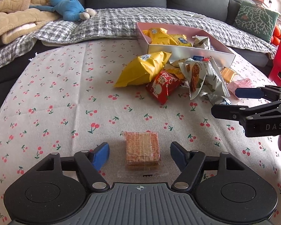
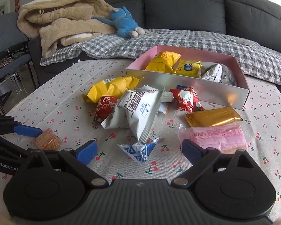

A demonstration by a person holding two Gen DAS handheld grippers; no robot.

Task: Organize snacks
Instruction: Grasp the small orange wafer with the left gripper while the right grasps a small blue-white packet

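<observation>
Orange wafer pack (image 1: 142, 151) lies flat, long axis pointing away, between the wide-open left gripper (image 1: 140, 152); right gripper (image 2: 139, 151) gapes empty above the bench (image 2: 65, 101).

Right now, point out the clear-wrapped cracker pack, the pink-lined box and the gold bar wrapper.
cracker pack (image 1: 142, 151), left wrist view, middle of its top face
pink-lined box (image 2: 187, 86), right wrist view, its silver near wall
gold bar wrapper (image 2: 213, 116), right wrist view, centre of the wrapper
</observation>
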